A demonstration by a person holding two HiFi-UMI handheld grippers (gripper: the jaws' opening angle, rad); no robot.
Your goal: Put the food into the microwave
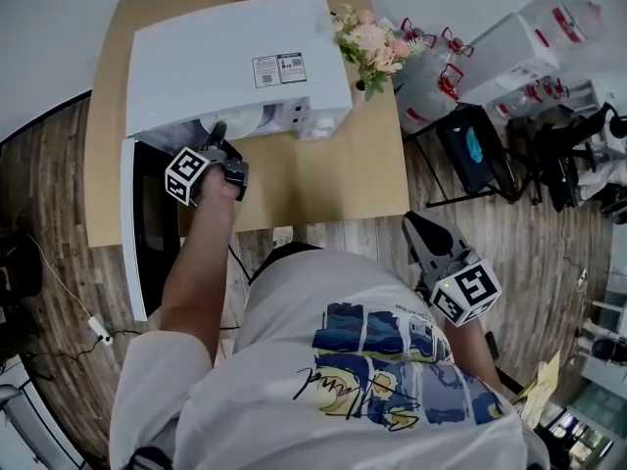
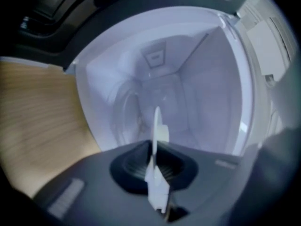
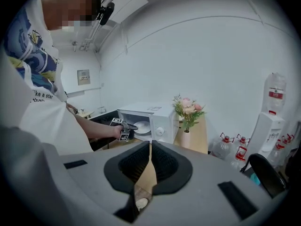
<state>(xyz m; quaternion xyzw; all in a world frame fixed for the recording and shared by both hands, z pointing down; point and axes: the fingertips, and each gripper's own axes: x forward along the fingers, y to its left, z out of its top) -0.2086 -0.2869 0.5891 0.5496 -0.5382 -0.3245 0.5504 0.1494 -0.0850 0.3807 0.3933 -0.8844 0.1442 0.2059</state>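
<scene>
The white microwave (image 1: 225, 57) stands on a wooden table (image 1: 333, 174), its door (image 1: 147, 233) swung open to the left. My left gripper (image 1: 219, 135) is at the mouth of the cavity, shut on the rim of a white plate (image 2: 157, 126) that shows edge-on between the jaws. In the left gripper view the gripper (image 2: 155, 159) faces the pale cavity (image 2: 207, 79). From the right gripper view the plate (image 3: 142, 127) sits in the opening of the microwave (image 3: 157, 117); no food on it can be made out. My right gripper (image 1: 416, 225) hangs by the person's right side, shut and empty.
A vase of pink flowers (image 1: 372, 42) stands at the table's right back corner. Beyond it are water bottles (image 1: 431, 76), a white dispenser (image 1: 519, 47) and a black chair (image 1: 475, 150). The floor is wood, and a cable (image 1: 93, 326) lies at the left.
</scene>
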